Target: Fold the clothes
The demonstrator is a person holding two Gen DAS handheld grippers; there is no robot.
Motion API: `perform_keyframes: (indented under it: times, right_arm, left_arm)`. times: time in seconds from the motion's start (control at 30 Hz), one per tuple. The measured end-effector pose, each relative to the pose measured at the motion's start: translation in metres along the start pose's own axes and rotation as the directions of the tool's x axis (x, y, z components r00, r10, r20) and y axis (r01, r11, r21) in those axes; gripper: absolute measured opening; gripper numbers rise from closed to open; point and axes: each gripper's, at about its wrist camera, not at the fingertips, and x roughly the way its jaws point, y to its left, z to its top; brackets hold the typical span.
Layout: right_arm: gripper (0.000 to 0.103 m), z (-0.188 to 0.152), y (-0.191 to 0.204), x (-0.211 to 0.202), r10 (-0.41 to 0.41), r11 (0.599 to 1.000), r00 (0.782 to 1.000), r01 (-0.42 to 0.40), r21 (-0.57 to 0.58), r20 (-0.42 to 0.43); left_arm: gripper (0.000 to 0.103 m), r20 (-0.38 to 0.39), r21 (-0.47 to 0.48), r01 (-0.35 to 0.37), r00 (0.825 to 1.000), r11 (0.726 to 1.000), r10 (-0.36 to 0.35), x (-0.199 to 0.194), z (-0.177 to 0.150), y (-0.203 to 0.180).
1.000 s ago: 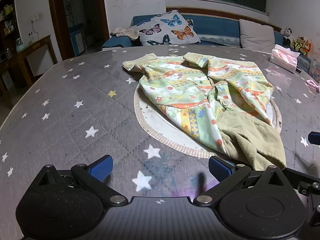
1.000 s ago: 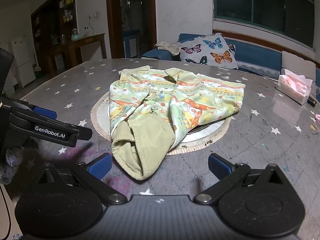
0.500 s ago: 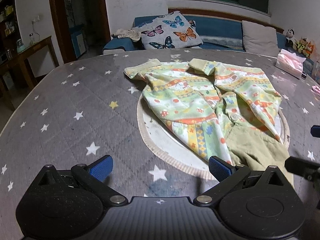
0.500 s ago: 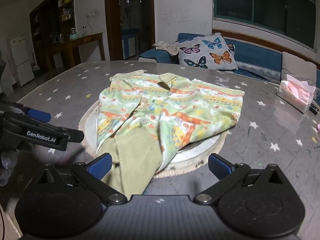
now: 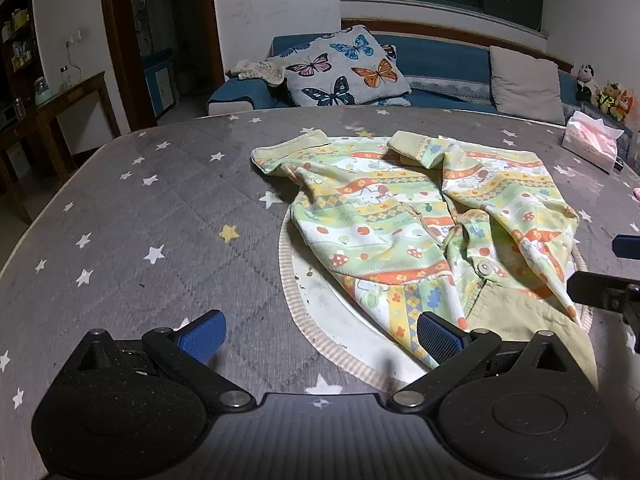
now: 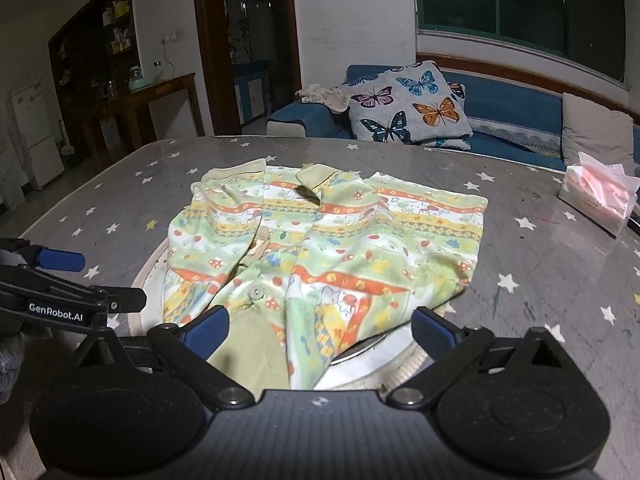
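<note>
Right tool (image 6: 320,330) jaws apart, just closing slightly, over crumpled printed cotton garment (image 6: 340,236); left tool (image 5: 320,334) apart.

Small patterned garment (image 5: 404,216) (image 6: 320,236): pale green with orange, yellow and white bands, mushroom and animal prints, plain olive lining showing at the near end. Spread rumpled and unfolded at mid-table, front open, one round button visible, cuffs and collar toward the far side.
</note>
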Motion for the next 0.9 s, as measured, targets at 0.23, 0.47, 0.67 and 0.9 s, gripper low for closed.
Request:
perform_keyframes:
  times: [0.23, 0.47, 0.67, 0.9]
  right_arm:
    - [0.086, 0.011, 0.000, 0.011, -0.001, 1.000, 1.000, 0.001, -0.029, -0.011]
    - [0.080, 0.038, -0.004, 0.023, -0.018, 0.998, 1.000, 0.018, -0.056, 0.002]
    - [0.074, 0.068, -0.002, 0.056, -0.016, 0.997, 1.000, 0.015, -0.078, -0.011]
    - [0.065, 0.091, 0.005, 0.113, -0.044, 0.993, 0.998, 0.039, -0.108, -0.043]
  left_arm:
    - [0.103, 0.003, 0.012, 0.001, 1.000, 1.000, -0.001, 0.006, 0.009, -0.001]
    - [0.102, 0.006, 0.000, 0.000, 1.000, 1.000, 0.000, 0.012, 0.017, 0.005]
    - [0.102, 0.009, -0.024, -0.016, 1.000, 1.000, 0.016, 0.021, 0.028, 0.018]
    - [0.098, 0.010, -0.060, -0.016, 1.000, 0.998, 0.017, 0.037, 0.053, 0.036]
